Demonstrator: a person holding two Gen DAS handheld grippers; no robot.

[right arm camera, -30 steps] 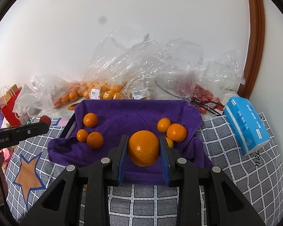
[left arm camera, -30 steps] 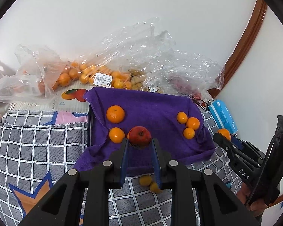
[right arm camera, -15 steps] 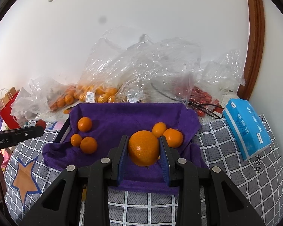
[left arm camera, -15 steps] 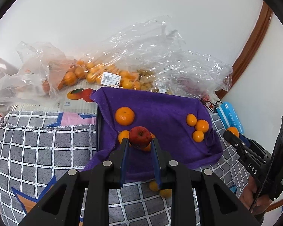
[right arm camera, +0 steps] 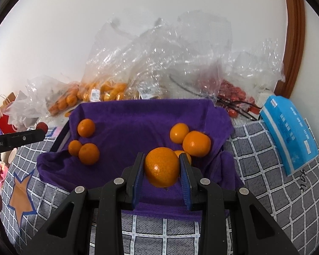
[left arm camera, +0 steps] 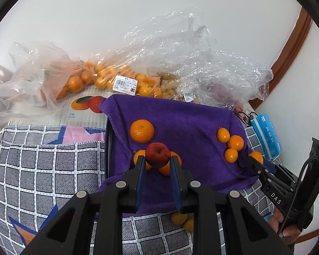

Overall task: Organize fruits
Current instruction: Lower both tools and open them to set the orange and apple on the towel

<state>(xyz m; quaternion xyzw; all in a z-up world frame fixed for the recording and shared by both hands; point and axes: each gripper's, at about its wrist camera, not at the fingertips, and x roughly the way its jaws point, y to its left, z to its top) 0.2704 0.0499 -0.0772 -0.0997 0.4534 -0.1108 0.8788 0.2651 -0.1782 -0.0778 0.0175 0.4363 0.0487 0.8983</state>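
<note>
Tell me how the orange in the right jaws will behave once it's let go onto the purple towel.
The orange is round, so it will probably roll a little on release. The purple towel looks soft and sags inward, so it should stop soon, likely nestling against the oranges lying nearby. Its skin looks firm, so a short drop seems harmless.

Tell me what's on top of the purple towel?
Six loose oranges sit on the purple towel: three on the left, three on the right, one partly hidden behind the held orange. The towel covers a dark tray, so only its edge shows.
</note>
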